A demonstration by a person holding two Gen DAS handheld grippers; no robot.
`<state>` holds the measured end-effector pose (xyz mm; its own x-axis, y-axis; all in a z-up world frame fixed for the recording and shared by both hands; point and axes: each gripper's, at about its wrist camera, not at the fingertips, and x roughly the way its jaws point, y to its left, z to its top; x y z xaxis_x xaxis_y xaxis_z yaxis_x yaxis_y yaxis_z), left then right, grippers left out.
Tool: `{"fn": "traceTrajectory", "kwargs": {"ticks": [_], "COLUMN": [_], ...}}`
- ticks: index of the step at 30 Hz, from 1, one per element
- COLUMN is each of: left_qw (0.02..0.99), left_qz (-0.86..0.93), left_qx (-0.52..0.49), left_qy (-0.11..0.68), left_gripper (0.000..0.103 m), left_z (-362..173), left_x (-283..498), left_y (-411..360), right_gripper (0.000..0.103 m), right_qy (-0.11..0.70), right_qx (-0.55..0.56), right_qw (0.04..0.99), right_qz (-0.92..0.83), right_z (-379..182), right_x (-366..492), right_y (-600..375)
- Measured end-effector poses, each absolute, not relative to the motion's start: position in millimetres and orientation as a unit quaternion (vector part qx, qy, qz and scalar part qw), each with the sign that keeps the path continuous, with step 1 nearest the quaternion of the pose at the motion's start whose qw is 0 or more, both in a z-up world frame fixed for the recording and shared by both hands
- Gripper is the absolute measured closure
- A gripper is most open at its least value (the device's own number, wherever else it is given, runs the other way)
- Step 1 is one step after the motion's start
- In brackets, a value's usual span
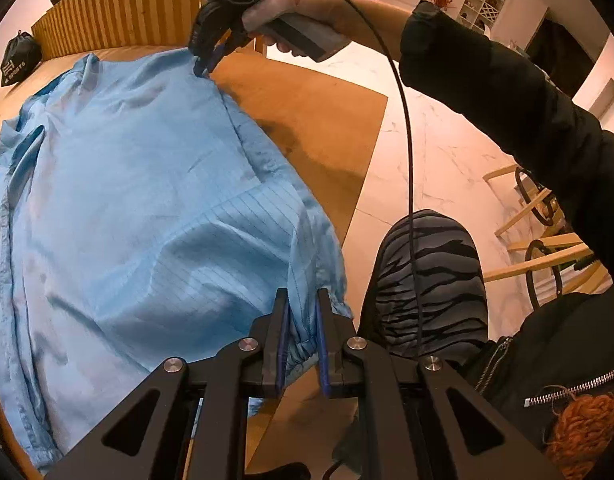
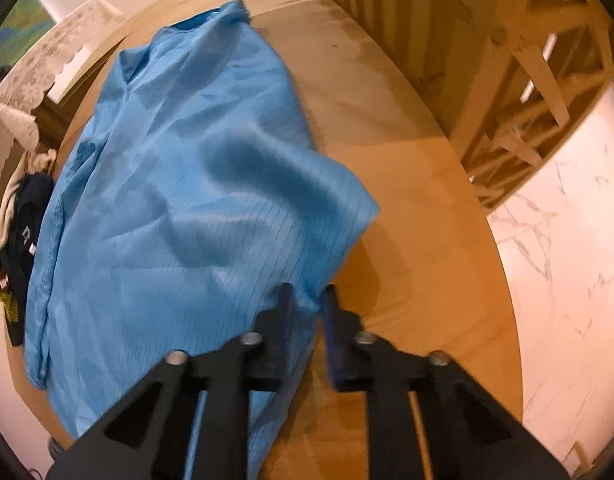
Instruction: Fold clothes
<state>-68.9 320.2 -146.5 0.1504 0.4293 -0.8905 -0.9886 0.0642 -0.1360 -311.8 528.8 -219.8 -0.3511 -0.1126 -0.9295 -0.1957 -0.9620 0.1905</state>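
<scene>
- Blue garment (image 1: 139, 184), thin striped fabric, lies spread on the wooden table (image 1: 307, 120), one long edge along the table's near side; gathered elastic cuff or hem at the near corner.
- Left gripper (image 1: 303, 308) is clamped on that gathered corner, cloth bunched between the pads, corner lifted a little off the table.
- Right gripper (image 1: 205, 66), at the far end of the same edge in the left view, looks pinched onto the fabric there; its own camera shows cloth between the fingers (image 2: 285, 304), blurred, jaws nearly together, so I read it as gripping the garment (image 2: 179, 184).
- Step in hand, my guess: both ends of one side held, ready to fold it over the middle.
- Do it well: keep the edge taut between the grippers, lift both evenly, carry across parallel to the far edge, lay down flat before letting go.
- Risk: slippery cloth may slide from the right pinch; sag in the middle makes a crooked crease.
- Beyond: dark clothes pile (image 2: 23, 232) off the table's far side, person's patterned knee (image 1: 427, 280) beside the table.
</scene>
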Motion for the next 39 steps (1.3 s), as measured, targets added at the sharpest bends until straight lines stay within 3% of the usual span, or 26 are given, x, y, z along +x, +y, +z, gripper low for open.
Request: {"fn": "traceTrajectory", "kwargs": {"ticks": [11, 19, 20, 24, 25, 29, 33, 39], "left_qw": [0.653, 0.652, 0.649, 0.65, 0.65, 0.637, 0.631, 0.576], "left_qz": [0.546, 0.505, 0.5, 0.509, 0.516, 0.551, 0.565, 0.595], "left_qx": [-0.395, -0.396, -0.398, -0.392, -0.386, -0.346, -0.306, -0.182], "left_qy": [0.345, 0.404, 0.413, 0.405, 0.403, 0.413, 0.435, 0.53], "left_gripper": [0.092, 0.09, 0.088, 0.063, 0.061, 0.052, 0.052, 0.052], "left_z": [-144.1, -185.3, -192.2, -185.3, -178.2, -155.4, -156.2, -195.3], "left_x": [-68.1, -39.2, -35.3, -32.0, -33.2, -34.6, -21.3, 26.0], "left_y": [320.0, 336.4, 338.7, 335.1, 330.3, 303.9, 286.1, 291.8], "right_gripper": [0.1, 0.1, 0.1, 0.1, 0.1, 0.094, 0.072, 0.068], "right_qy": [0.118, 0.087, 0.085, 0.078, 0.078, 0.069, 0.073, 0.059], "right_qx": [-0.502, -0.515, -0.52, -0.534, -0.541, -0.542, -0.551, -0.558], "right_qw": [0.035, 0.096, 0.103, 0.115, 0.114, 0.11, 0.094, 0.083], "right_qz": [0.856, 0.848, 0.844, 0.834, 0.829, 0.831, 0.826, 0.824], "right_z": [-167.4, -185.6, -192.7, -208.8, -211.6, -204.2, -197.8, -190.5], "right_x": [-320.1, -338.2, -340.0, -342.3, -342.8, -336.0, -323.4, -294.5], "right_y": [531.8, 546.5, 547.7, 549.5, 549.5, 547.4, 540.8, 523.3]}}
